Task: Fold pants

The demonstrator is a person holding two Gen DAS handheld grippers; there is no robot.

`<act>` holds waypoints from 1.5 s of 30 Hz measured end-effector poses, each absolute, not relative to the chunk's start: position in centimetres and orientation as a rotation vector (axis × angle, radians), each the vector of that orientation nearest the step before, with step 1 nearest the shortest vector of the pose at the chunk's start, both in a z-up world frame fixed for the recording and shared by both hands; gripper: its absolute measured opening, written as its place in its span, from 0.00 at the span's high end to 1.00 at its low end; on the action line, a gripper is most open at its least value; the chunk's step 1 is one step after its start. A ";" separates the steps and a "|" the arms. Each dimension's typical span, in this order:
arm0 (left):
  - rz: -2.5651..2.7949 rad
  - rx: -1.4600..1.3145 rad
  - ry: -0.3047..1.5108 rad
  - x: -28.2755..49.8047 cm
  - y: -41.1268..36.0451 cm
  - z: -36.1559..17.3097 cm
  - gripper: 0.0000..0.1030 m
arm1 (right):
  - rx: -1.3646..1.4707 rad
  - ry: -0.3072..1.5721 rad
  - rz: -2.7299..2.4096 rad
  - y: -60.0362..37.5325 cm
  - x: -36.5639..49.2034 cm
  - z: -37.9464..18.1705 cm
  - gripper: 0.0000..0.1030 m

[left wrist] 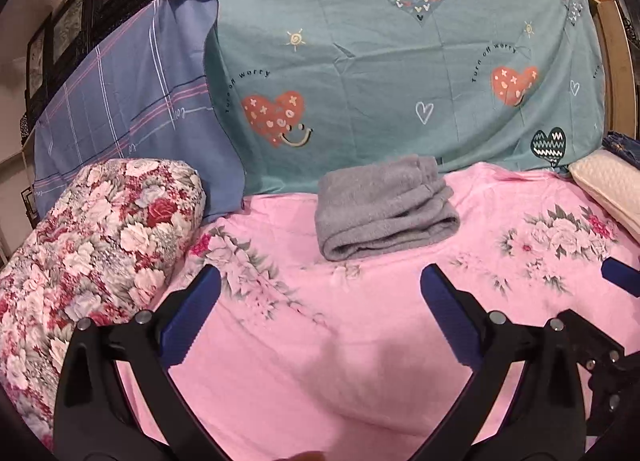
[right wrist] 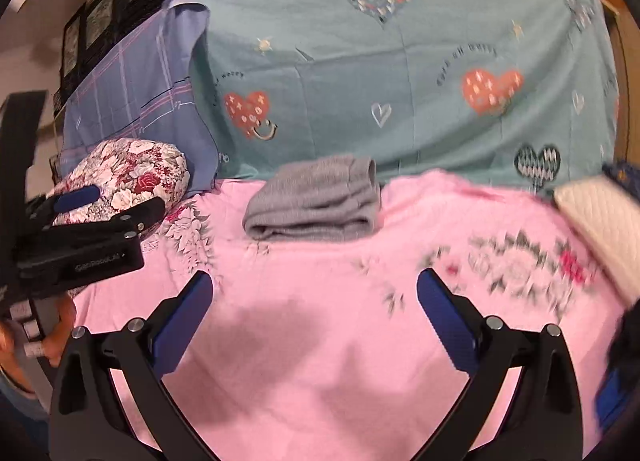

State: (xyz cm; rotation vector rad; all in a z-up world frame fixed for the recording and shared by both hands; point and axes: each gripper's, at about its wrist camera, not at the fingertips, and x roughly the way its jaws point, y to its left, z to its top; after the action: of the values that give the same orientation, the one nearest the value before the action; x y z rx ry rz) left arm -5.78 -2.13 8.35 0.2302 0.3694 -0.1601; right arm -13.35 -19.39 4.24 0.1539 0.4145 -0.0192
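Note:
The grey pants [left wrist: 384, 207] lie folded into a compact bundle on the pink floral sheet [left wrist: 328, 341], near the teal heart-print cloth at the back. In the right wrist view the same bundle [right wrist: 316, 203] sits left of centre. My left gripper [left wrist: 320, 285] hangs open above the pink sheet, well short of the pants, nothing between its blue pads [left wrist: 192, 317]. My right gripper [right wrist: 314, 291] is also open and empty, likewise back from the bundle. The left gripper's body [right wrist: 80, 237] shows at the left edge of the right wrist view, held by a hand [right wrist: 60, 325].
A rolled floral quilt [left wrist: 92, 253] lies at the left. A blue plaid cloth [left wrist: 132, 101] and the teal heart-print cloth [left wrist: 380, 73] cover the back. A cream pillow [left wrist: 604, 189] sits at the right edge, with dark blue fabric [left wrist: 620, 145] behind it.

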 end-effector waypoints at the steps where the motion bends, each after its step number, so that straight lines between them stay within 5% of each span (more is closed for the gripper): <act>1: -0.168 0.227 0.374 -5.8 -2.2 7.9 0.02 | 0.188 0.423 -0.020 -19.6 -13.2 3.5 0.01; 45: -0.166 0.168 0.482 -3.4 -1.7 1.8 0.02 | 0.052 0.507 -0.028 -15.8 -12.5 -1.8 0.01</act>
State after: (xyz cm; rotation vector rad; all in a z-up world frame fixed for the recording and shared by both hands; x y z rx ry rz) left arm -3.43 -1.74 1.80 0.1679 0.4824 -0.1656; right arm -12.50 -15.80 -1.81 0.0516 0.5073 -0.0280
